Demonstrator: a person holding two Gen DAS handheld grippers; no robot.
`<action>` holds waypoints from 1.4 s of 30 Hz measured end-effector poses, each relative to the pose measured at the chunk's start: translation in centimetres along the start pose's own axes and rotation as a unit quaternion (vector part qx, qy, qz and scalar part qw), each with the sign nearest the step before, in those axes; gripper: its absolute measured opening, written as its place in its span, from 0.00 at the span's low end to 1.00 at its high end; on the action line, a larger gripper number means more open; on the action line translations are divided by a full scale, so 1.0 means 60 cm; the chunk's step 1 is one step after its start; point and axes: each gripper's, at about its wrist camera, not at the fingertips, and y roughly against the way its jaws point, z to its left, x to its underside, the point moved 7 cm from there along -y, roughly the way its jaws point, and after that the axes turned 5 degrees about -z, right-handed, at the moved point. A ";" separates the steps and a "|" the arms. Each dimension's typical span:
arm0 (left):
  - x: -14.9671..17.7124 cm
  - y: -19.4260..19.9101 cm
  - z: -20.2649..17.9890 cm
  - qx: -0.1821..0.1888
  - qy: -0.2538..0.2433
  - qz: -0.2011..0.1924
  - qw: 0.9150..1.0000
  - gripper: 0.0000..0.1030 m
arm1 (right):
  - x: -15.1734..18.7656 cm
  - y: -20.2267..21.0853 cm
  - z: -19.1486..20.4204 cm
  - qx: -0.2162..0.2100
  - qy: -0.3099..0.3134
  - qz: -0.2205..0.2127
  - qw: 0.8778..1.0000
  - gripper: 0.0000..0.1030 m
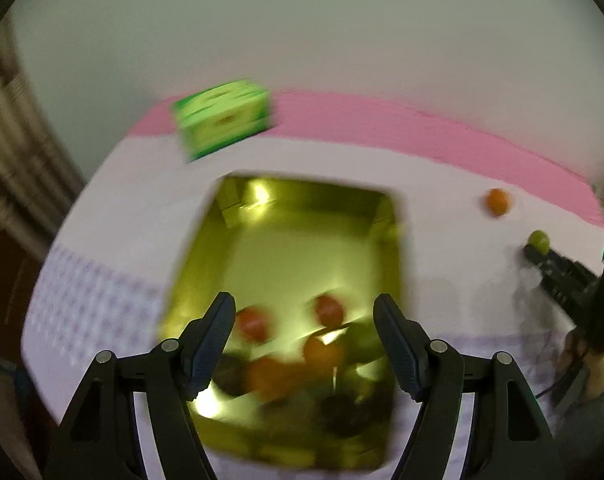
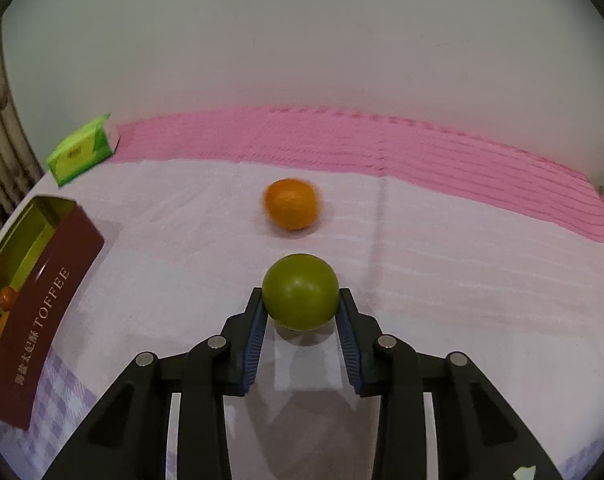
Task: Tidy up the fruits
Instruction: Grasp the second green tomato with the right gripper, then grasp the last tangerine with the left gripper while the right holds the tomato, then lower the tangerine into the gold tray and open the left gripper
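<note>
A gold-lined box with dark red sides marked TOFFEE holds several orange and dark fruits at its near end. My left gripper is open and empty above that end. My right gripper is shut on a green fruit, held just above the cloth; it also shows in the left wrist view. An orange fruit lies on the cloth beyond it, also seen in the left wrist view.
A green carton stands at the far left on the pink mat. A white cloth with a lilac checked border covers the table. A pale wall rises behind.
</note>
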 end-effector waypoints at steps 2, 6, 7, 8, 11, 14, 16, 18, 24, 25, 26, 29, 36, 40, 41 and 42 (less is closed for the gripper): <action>-0.025 -0.018 -0.061 0.028 -0.016 -0.002 0.999 0.70 | 0.003 0.014 -0.030 0.012 -0.006 -0.006 1.000 0.31; -0.058 -0.067 -0.175 0.068 -0.042 0.008 0.997 0.70 | 0.023 0.040 -0.097 0.043 -0.015 -0.009 0.999 0.31; -0.064 -0.078 -0.200 0.081 -0.046 0.013 0.996 0.70 | 0.028 0.045 -0.113 0.052 -0.019 -0.010 0.998 0.31; -0.072 -0.090 -0.228 0.092 -0.049 0.017 0.994 0.70 | 0.034 0.049 -0.129 0.060 -0.025 -0.011 0.998 0.31; -0.087 -0.126 -0.294 0.110 -0.062 0.027 0.992 0.70 | 0.048 0.051 -0.173 0.077 -0.048 -0.009 0.996 0.31; -0.095 -0.158 -0.342 0.120 -0.068 0.035 0.990 0.70 | 0.053 0.049 -0.200 0.085 -0.070 -0.008 0.994 0.31; -0.102 -0.183 -0.361 0.119 -0.073 0.041 0.989 0.70 | 0.052 0.048 -0.206 0.082 -0.078 -0.009 0.994 0.31; -0.107 -0.208 -0.373 0.112 -0.077 0.047 0.990 0.70 | 0.048 0.046 -0.204 0.085 -0.077 -0.013 0.993 0.31; -0.115 -0.255 -0.402 0.103 -0.099 0.053 0.988 0.69 | 0.046 0.052 -0.205 0.084 -0.075 -0.020 0.993 0.31; -0.115 -0.262 -0.402 0.099 -0.102 0.054 0.988 0.67 | 0.045 0.050 -0.207 0.082 -0.075 -0.018 0.994 0.31; -0.115 -0.267 -0.402 0.095 -0.104 0.055 0.989 0.60 | 0.046 0.048 -0.206 0.080 -0.075 -0.015 0.994 0.31; -0.109 -0.270 -0.399 0.096 -0.103 0.064 0.988 0.40 | 0.049 0.046 -0.207 0.083 -0.077 -0.009 0.994 0.31; -0.083 -0.179 -0.354 0.076 -0.108 0.045 0.990 0.40 | 0.048 0.045 -0.203 0.093 -0.066 -0.004 0.993 0.31; -0.057 -0.104 -0.300 0.072 -0.096 0.041 0.992 0.40 | 0.048 0.042 -0.196 0.102 -0.053 0.003 0.993 0.31; -0.052 -0.086 -0.285 0.069 -0.097 0.035 0.992 0.40 | 0.049 0.041 -0.194 0.103 -0.051 0.005 0.993 0.31; -0.047 -0.070 -0.269 0.064 -0.098 0.027 0.993 0.40 | 0.050 0.039 -0.193 0.106 -0.048 0.008 0.993 0.31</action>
